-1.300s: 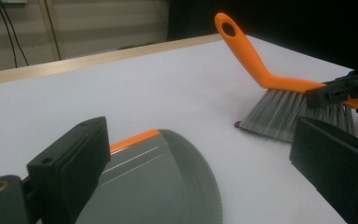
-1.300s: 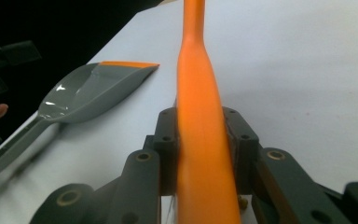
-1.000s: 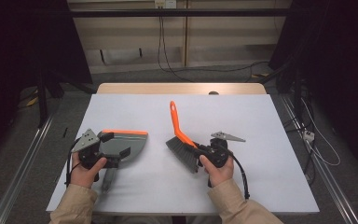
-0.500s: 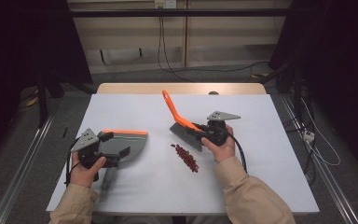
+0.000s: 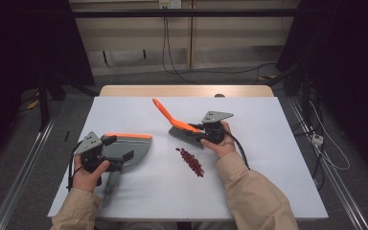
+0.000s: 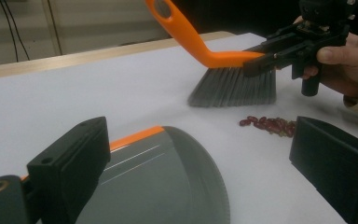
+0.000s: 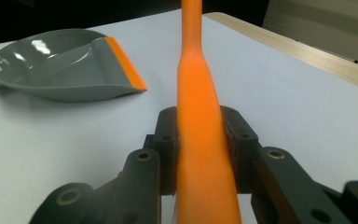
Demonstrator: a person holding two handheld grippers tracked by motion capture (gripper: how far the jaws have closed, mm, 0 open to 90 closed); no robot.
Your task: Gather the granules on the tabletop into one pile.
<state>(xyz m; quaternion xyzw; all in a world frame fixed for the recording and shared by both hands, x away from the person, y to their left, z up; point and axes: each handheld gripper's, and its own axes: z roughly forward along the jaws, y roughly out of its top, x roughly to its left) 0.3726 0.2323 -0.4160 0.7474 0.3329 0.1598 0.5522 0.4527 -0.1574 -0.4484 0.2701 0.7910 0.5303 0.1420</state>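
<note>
A grey dustpan [image 5: 127,149] with an orange lip lies at the table's left, lip facing away from me. My left gripper [image 5: 119,152] sits over its rear, jaws wide apart, with a gap between the pan [image 6: 158,182] and the right-hand jaw. My right gripper [image 5: 197,129] is shut on the orange handle of a brush [image 5: 179,125]; in the right gripper view the handle [image 7: 200,140] is clamped between both jaws. The grey bristles [image 6: 233,86] rest on the table just beyond a small pile of red beans [image 5: 190,160], which lies to the right of the dustpan.
The white table [image 5: 278,153] has a wooden strip [image 5: 187,91] along its far edge. Cables run over the floor behind it and on the right [image 5: 326,153]. Metal rails [image 5: 24,177] flank the table.
My right gripper carried the brush away from me and to the right, uncovering the pile of beans. The left gripper and the dustpan stayed where they were.
</note>
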